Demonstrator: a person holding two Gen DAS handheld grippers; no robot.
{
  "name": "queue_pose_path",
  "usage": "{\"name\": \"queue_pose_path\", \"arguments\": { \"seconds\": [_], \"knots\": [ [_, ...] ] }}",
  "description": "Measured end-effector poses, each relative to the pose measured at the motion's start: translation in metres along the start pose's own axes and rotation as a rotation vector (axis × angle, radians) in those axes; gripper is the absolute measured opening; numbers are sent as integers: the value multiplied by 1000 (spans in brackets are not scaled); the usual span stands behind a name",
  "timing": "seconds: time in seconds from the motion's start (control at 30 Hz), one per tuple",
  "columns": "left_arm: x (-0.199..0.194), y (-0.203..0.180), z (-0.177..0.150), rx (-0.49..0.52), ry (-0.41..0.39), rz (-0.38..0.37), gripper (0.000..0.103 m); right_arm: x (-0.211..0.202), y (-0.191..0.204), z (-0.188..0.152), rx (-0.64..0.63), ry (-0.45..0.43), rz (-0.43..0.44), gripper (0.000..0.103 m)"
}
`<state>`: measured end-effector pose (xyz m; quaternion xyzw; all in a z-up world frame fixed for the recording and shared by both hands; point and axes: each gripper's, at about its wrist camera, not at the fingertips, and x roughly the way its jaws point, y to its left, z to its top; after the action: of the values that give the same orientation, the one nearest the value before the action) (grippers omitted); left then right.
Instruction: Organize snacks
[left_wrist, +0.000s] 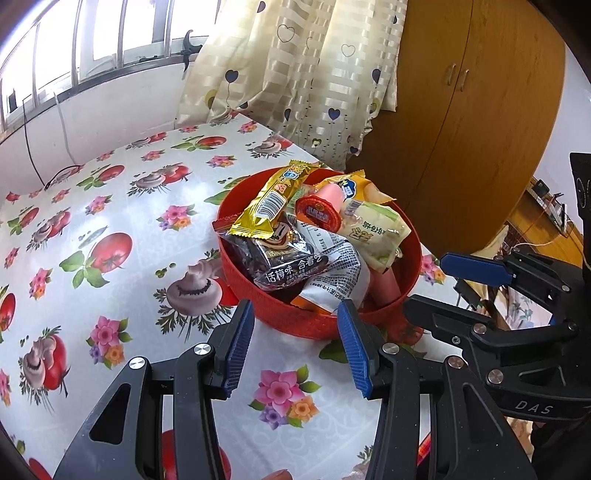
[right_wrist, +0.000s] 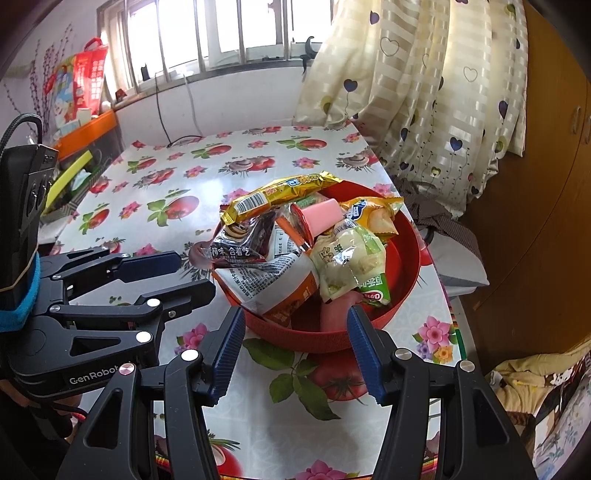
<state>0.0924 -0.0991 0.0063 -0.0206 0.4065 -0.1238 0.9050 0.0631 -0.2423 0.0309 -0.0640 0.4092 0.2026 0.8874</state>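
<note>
The red bowl (left_wrist: 413, 254) heaped with snack packets (left_wrist: 291, 258) is sitting at centre frame on the flowered tablecloth (left_wrist: 122, 206), just beyond the left gripper (left_wrist: 295, 341) and right gripper (right_wrist: 295, 343), both standing spread and gripping nothing.

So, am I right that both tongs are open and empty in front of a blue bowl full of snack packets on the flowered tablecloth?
Not quite: the bowl is red, not blue, as both wrist views show; only the tongs' pads are blue. The rest holds: the left tongs and right tongs are open and empty, and the snack packets fill the bowl on the flowered tablecloth.
</note>
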Motion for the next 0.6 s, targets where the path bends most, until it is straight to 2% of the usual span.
{"name": "queue_pose_path", "arguments": {
  "seconds": [0.6],
  "knots": [
    [7,-8,-1,26,16,19,48,2,-2,-3,3,2,2,55]
  ]
}}
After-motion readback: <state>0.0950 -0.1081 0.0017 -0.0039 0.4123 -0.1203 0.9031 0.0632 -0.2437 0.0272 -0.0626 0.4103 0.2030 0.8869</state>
